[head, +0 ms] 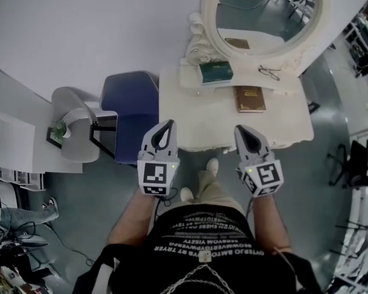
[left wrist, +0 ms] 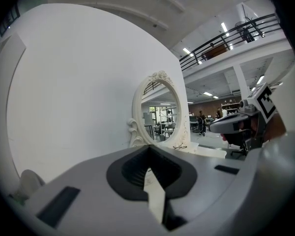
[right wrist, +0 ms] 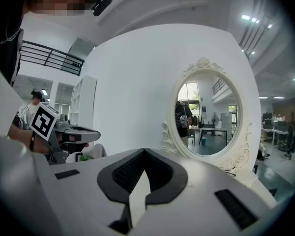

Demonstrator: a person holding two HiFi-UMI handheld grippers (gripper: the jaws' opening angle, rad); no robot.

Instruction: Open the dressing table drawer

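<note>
**A:** Grippers, count and state?

**B:** Two. Left gripper: jaws closed tip to tip, nothing held. Right gripper: likewise closed and empty.

**A:** Task item, location?

**B:** Dressing table: one, white, just beyond both tips, long axis running left to right. Drawer: not visible from above. It probably sits in the near front face under the top's edge, ahead of and below the tips, and would pull toward the person. Drawer count: cannot tell.

**A:** Nearer gripper?

**B:** Right gripper, at about the middle of the near edge. Left gripper is at the near left corner.

**A:** Other items?

**B:** Oval mirror, one, far side. Green box, one. Brown book, one. Glasses, one pair. Blue stool, one, left of the table.
</note>
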